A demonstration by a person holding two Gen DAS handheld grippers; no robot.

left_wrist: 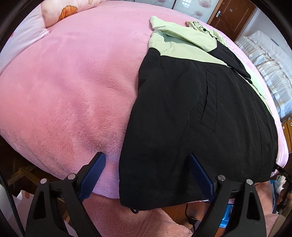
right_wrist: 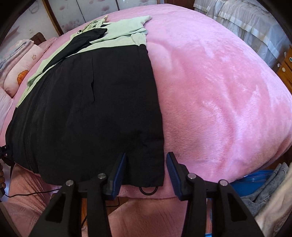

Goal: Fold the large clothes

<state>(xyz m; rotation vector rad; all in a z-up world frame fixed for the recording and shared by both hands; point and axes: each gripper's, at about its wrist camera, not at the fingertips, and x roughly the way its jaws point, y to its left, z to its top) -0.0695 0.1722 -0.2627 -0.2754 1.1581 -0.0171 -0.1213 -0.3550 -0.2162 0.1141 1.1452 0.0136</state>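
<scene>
Lying lengthwise, hem nearest, the jacket (left_wrist: 182,109) sits between each open, empty tool (right_wrist: 146,171).

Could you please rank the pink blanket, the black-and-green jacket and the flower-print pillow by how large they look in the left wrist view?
1. pink blanket
2. black-and-green jacket
3. flower-print pillow, far off and cut by the frame edge, so its true size is unsure.

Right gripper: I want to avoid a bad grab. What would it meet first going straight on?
Probably the jacket's bottom right corner, between the open right gripper's fingers; depth is unclear.
</scene>
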